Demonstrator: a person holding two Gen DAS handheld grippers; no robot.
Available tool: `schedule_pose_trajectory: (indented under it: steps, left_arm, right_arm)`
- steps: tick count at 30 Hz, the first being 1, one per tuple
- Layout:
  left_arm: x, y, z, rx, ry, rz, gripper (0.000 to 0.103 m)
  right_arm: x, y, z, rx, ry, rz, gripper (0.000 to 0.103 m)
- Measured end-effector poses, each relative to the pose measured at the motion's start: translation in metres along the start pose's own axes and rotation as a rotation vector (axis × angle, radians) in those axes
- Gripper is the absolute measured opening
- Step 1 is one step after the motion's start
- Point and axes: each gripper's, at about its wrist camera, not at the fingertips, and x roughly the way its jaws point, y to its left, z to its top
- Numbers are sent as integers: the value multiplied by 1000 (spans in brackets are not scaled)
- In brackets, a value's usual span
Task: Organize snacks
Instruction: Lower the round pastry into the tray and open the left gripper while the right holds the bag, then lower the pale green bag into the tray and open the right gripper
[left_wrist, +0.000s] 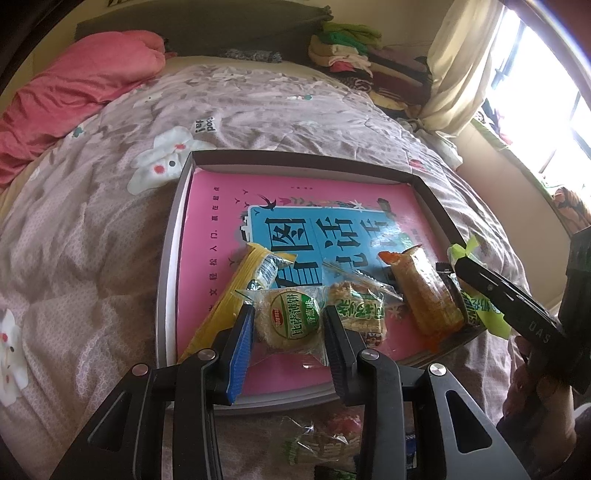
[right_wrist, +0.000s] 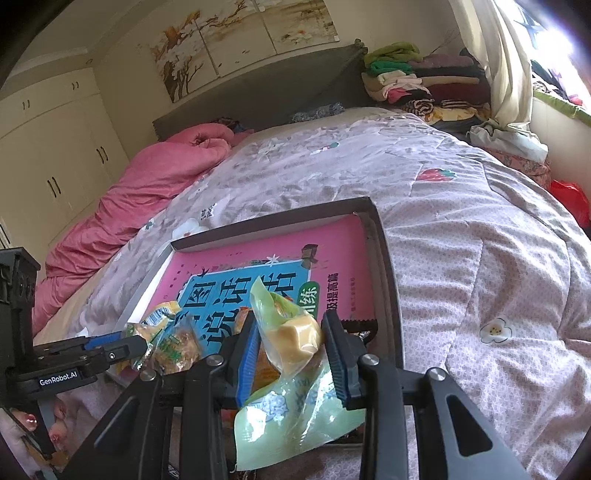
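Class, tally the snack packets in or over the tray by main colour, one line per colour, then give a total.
Yellow packet: 1
Clear packet with a round biscuit: 1
Clear packet with a square biscuit: 1
Orange packet: 1
Light green packet, between the right gripper's fingers: 1
Total: 5

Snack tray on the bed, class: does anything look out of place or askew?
Yes. A few wrapped snacks lie on the quilt just outside the tray. Those inside sit jumbled at odd angles in the near corner, atop a pink book, not in rows.
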Motion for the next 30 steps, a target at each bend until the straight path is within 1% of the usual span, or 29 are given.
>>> schedule_pose_trajectory:
  steps: [8, 14, 18, 21, 25, 30]
  left_arm:
    - [0, 0, 0, 1, -1, -1, 38]
    - [1, -1, -1, 5, -1, -3, 38]
    - [2, -1, -1, 6, 2, -5, 39]
    - [2, -2, -2, 7, 2, -5, 39]
    - [1, -2, -2, 7, 2, -6, 39]
    - [1, -2, -2, 8, 2, -5, 39]
  right_arm:
    - [1, 3, -2, -7, 10, 21, 36]
    - [4, 12, -6, -26, 33, 52, 36]
    - [6, 19, -10, -42, 38, 58, 36]
    - [7, 19, -11, -40, 38, 54, 36]
    - [7, 14, -10, -24, 35, 26, 42]
    - [6, 9, -10, 0, 32, 10, 44]
